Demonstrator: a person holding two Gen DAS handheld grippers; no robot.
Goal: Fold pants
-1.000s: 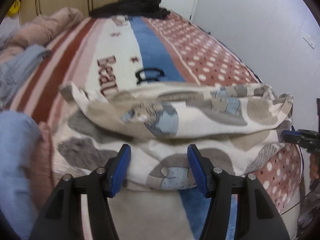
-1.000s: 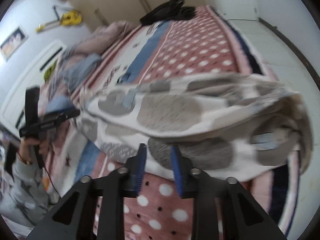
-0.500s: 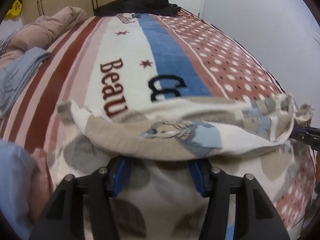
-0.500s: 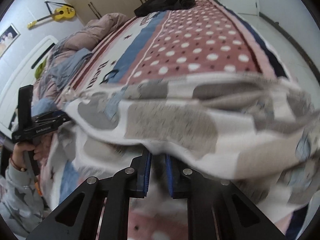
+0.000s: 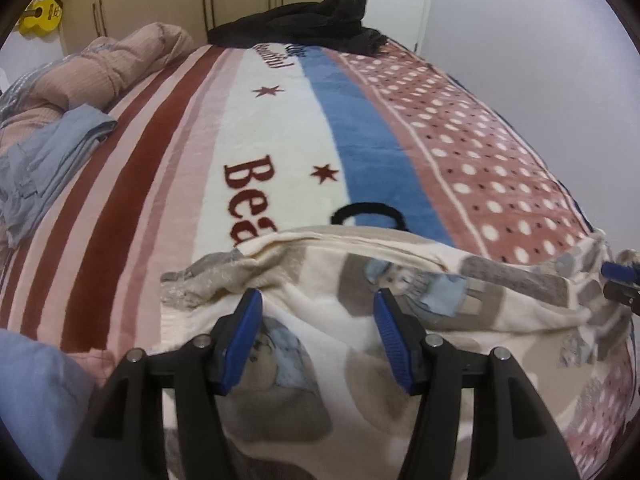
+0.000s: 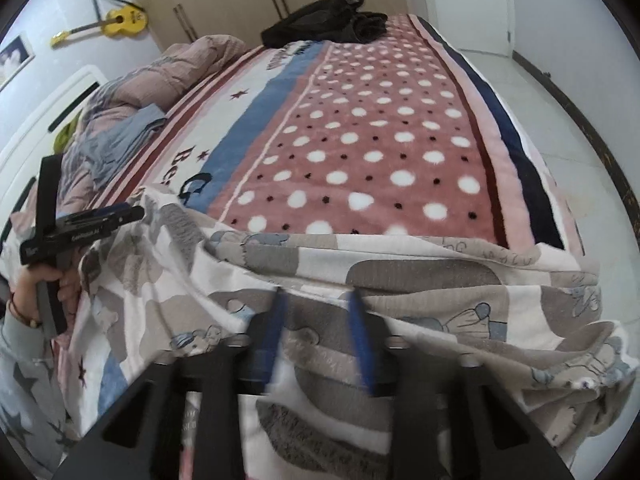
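The pants (image 5: 360, 300) are cream fleece with grey and blue cartoon patches. They lie folded across the near end of the bed and also show in the right wrist view (image 6: 400, 280). My left gripper (image 5: 318, 336) is open over the pants' left part, its blue pads apart and holding nothing. My right gripper (image 6: 318, 336) is open over the pants' right part, its pads blurred and apart. The right gripper's tip shows at the right edge of the left wrist view (image 5: 618, 276). The left gripper, in a hand, shows at the left of the right wrist view (image 6: 100, 220).
A striped and dotted blanket (image 5: 280, 140) covers the bed. A pink duvet (image 5: 100, 68) and blue-grey clothes (image 5: 52, 156) lie at the left. A black garment (image 5: 312, 24) lies at the far end. The bed's right edge drops to a tiled floor (image 6: 580, 120).
Both grippers carried the pants' edge forward over the bed and laid it down. The right gripper opened and let go of the cloth. The left gripper's pads now lie uncovered.
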